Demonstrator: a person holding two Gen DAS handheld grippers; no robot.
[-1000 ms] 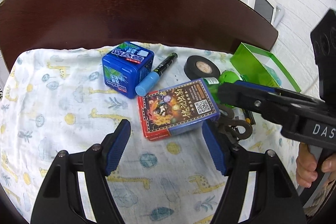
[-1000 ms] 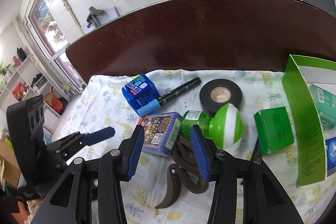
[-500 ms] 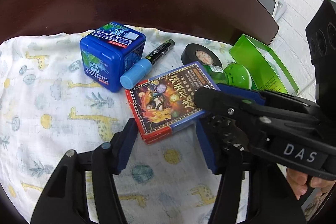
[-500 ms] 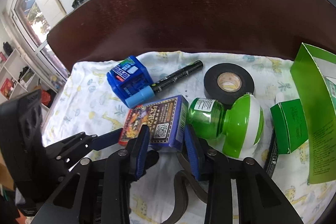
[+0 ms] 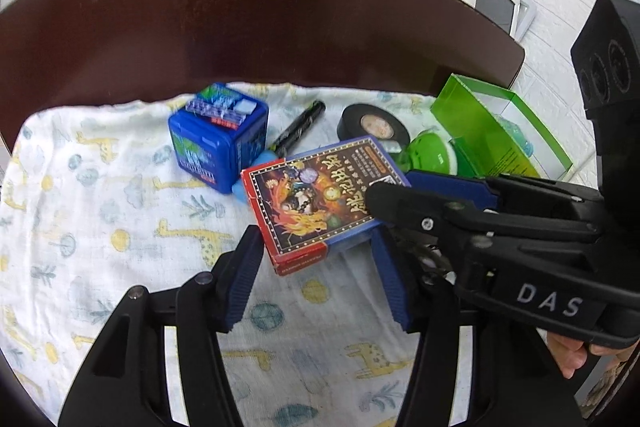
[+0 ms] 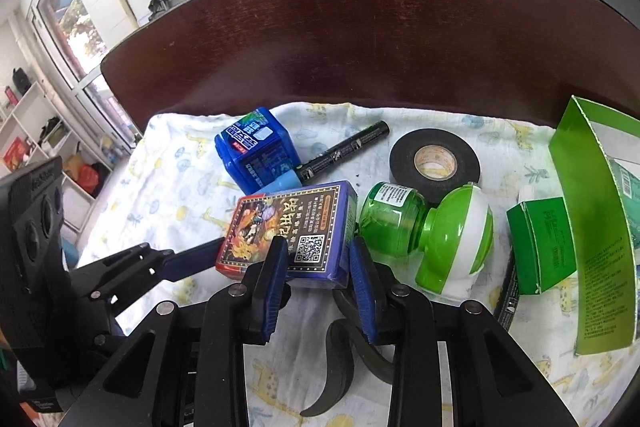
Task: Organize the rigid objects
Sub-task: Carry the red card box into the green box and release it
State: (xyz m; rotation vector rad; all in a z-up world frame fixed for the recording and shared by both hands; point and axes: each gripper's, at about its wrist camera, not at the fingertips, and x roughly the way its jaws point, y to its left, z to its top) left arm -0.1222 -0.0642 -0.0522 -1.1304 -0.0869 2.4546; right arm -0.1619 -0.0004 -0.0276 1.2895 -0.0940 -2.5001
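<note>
A card box (image 5: pixel 316 199) with a colourful printed face is held off the giraffe-print cloth, tilted. My right gripper (image 6: pixel 320 267) is shut on its near end (image 6: pixel 296 227); in the left wrist view its black body (image 5: pixel 480 219) reaches in from the right. My left gripper (image 5: pixel 316 267) is open, its blue pads on either side of the box's near red end, not pressing it. A blue cube box (image 5: pixel 218 135), a black marker (image 5: pixel 298 129), a tape roll (image 5: pixel 374 125) and a green bottle (image 6: pixel 424 227) lie behind.
A green open carton (image 6: pixel 592 227) and a small green box (image 6: pixel 538 239) stand at the right. Black pliers (image 6: pixel 344 359) lie under my right gripper. The dark wooden table (image 6: pixel 360 27) extends beyond the cloth (image 5: pixel 100 227).
My right gripper closed on the card box and lifted its end. My left gripper moved in around the box's near end.
</note>
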